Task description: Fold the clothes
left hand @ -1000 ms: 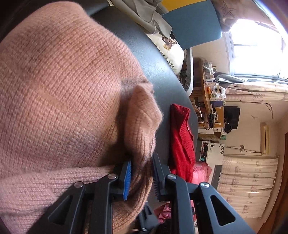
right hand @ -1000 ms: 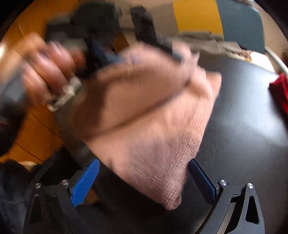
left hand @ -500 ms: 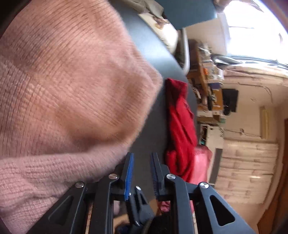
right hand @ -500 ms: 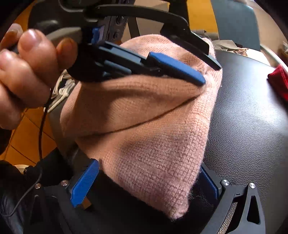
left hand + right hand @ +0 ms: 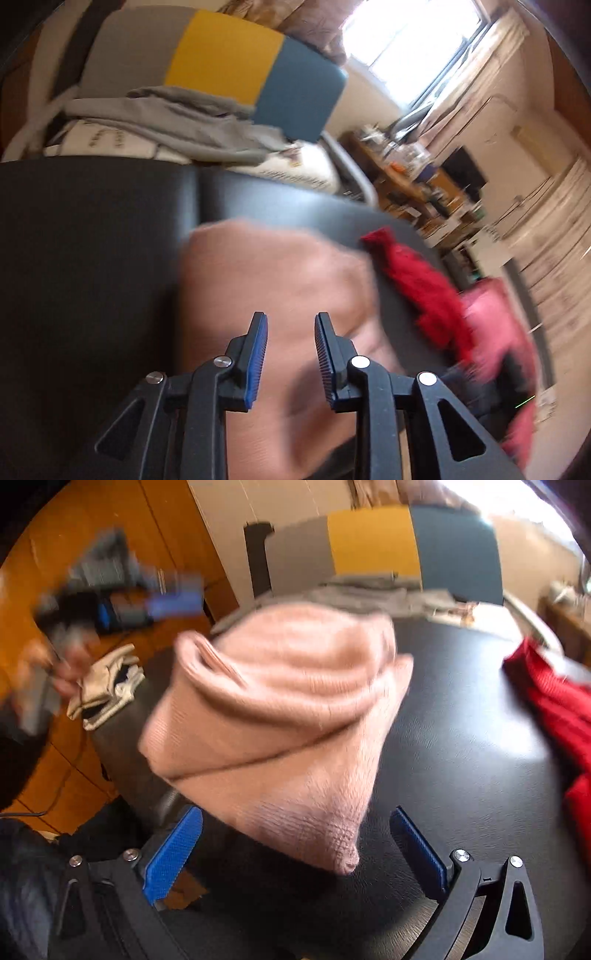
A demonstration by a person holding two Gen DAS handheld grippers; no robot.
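A folded pink knit sweater (image 5: 280, 709) lies on the black leather surface (image 5: 461, 746), with one corner pointing toward my right gripper (image 5: 295, 823). That gripper is wide open, its blue pads on either side of the corner and not touching it. In the left wrist view, my left gripper (image 5: 290, 332) hovers above the sweater (image 5: 273, 280) with a narrow gap between its fingers and nothing in it. In the right wrist view the left gripper (image 5: 166, 605) is a blur at the upper left, held in a hand, away from the sweater.
A red knit garment (image 5: 417, 280) lies on the right part of the surface, with a pink garment (image 5: 495, 325) past it at the edge. Grey clothes (image 5: 177, 114) are piled behind, against a grey, yellow and teal chair back (image 5: 221, 62). A white cloth (image 5: 107, 686) hangs at the left edge.
My left gripper let go of the sweater's fold and drew up and back from it. The sweater has settled folded on the surface. My right gripper stayed open near the corner.
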